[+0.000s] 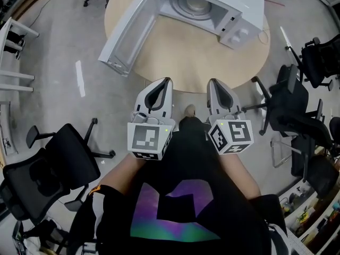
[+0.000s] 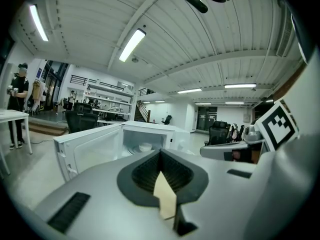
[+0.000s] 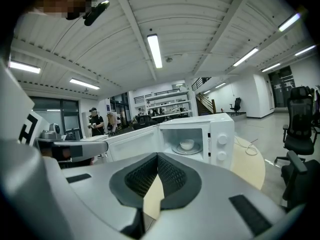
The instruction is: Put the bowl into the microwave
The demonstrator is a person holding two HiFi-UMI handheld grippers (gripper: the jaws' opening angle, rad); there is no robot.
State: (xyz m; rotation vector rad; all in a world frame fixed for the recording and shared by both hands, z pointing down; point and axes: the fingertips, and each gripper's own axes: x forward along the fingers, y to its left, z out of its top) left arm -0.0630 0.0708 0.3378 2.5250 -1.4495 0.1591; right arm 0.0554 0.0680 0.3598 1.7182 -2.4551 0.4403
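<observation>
The white microwave (image 1: 236,7) stands at the far side of the round wooden table (image 1: 186,57), its door (image 1: 127,33) swung wide open to the left. A small white bowl (image 3: 187,144) sits on the turntable inside; it also shows in the left gripper view as the bowl (image 2: 145,147) and from above as the bowl (image 1: 194,4). My left gripper (image 1: 166,81) and right gripper (image 1: 213,82) are held side by side near the table's front edge, well short of the microwave. Both are shut with nothing between the jaws, as the left gripper (image 2: 160,154) and right gripper (image 3: 157,156) show close up.
Black office chairs stand at the left (image 1: 53,163) and at the right (image 1: 297,105) of the person. A white desk (image 1: 13,57) lies at the far left. A cable (image 3: 245,146) trails on the table right of the microwave. People stand in the background (image 3: 95,121).
</observation>
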